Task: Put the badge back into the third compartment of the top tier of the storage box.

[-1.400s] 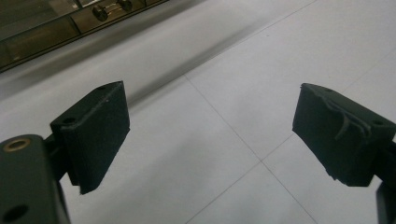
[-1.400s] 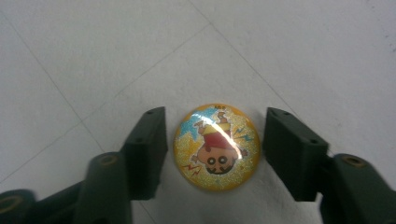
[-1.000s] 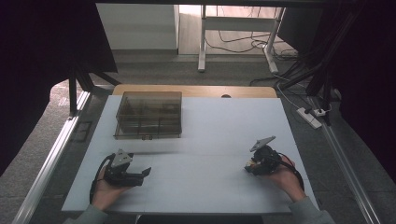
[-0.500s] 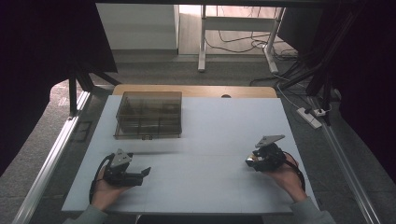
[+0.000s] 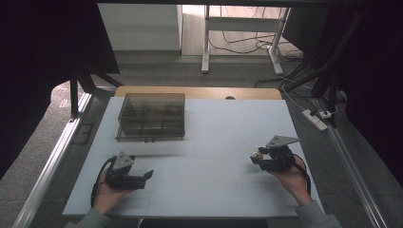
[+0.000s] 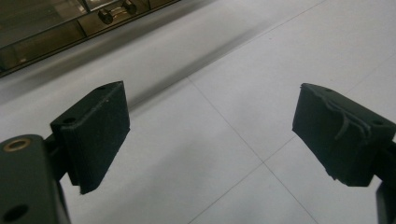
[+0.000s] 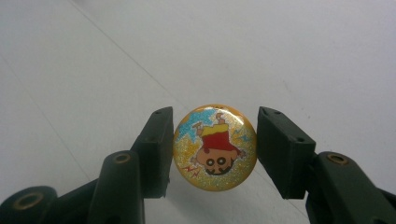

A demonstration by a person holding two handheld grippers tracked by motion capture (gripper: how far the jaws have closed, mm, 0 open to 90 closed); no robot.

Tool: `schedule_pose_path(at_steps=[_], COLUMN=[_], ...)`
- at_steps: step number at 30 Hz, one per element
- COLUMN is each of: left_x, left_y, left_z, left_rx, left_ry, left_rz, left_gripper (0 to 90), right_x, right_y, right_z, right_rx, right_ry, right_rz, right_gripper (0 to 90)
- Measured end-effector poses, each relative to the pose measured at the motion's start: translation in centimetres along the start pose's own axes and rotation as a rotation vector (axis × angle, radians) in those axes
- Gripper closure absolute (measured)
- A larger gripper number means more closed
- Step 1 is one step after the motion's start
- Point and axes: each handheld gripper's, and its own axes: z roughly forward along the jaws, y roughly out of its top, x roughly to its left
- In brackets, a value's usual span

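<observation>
A round glittery yellow badge (image 7: 215, 147) with an upside-down cartoon figure sits clamped edge to edge between the two black pads of my right gripper (image 7: 214, 149). From above, that right gripper (image 5: 256, 157) hovers at the table's right front, and the badge (image 5: 255, 154) shows as a small bright dot at its tip. Near the left front edge my left gripper (image 5: 148, 175) rests in a hand, pointing right. Its pads (image 6: 95, 133) stand wide apart over bare white table, so my left gripper (image 6: 212, 135) is open with nothing between them.
A smoky transparent compartment box (image 5: 151, 117) stands at the back left of the white table (image 5: 209, 137); its front edge with small dark parts (image 6: 114, 13) appears at the top of the left gripper view. A wooden strip (image 5: 199, 92) lines the far edge.
My right gripper has shifted slightly to the right and toward the near edge with the badge. The left gripper has stayed where it was.
</observation>
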Motion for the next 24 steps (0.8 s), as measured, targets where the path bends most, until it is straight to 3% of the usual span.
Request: schedule_pose_path(at_steps=[13, 24], left_x=[0.0, 0.0], left_y=[0.0, 0.1], left_z=[-0.1, -0.2], left_rx=[-0.007, -0.014], left_ry=[0.001, 0.005], left_rz=[-0.002, -0.002], left_gripper=[11.5, 11.6], right_x=[-0.1, 0.2], right_y=[0.2, 0.7], right_z=[-0.8, -1.1], right_rx=[-0.115, -0.178], right_ry=[0.016, 0.020], right_rz=[0.048, 0.050], right_gripper=[47.5, 47.5])
